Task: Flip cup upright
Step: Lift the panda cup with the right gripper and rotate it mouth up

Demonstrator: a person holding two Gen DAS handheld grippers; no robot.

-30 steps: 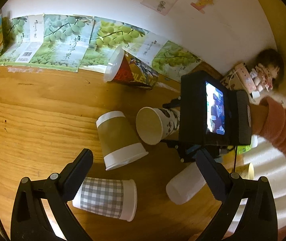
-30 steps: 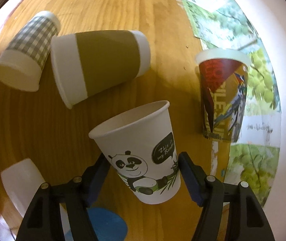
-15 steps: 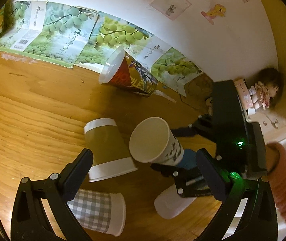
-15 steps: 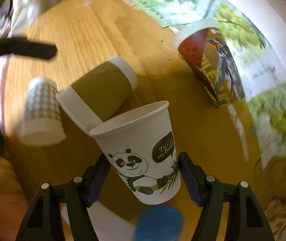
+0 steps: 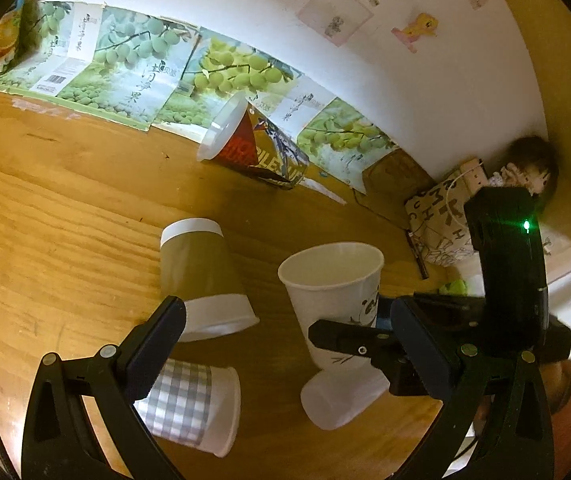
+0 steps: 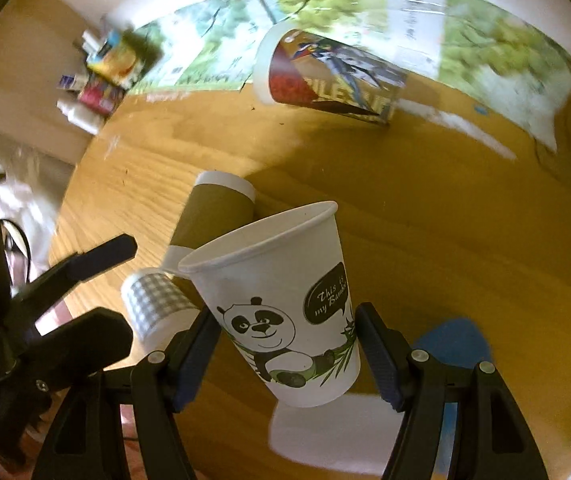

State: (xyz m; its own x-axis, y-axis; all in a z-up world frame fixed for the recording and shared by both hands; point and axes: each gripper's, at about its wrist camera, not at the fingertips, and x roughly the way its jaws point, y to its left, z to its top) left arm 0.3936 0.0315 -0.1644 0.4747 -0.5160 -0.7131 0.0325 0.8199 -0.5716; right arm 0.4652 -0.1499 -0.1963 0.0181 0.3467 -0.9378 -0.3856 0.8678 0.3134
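My right gripper is shut on a white panda cup and holds it above the wooden table, mouth up and tilted a little to the left. In the left wrist view the panda cup stands nearly upright in the right gripper's fingers. My left gripper is open and empty, hovering near the front of the table; it also shows at the left of the right wrist view.
Lying on their sides are a brown-banded cup, a grey checked cup, a plain white cup and a red printed cup by the wall. Fruit cartons line the back. A blue disc lies on the table.
My right gripper has rotated the panda cup from lying sideways to nearly upright, mouth up. The left gripper stayed open and drifted slightly.
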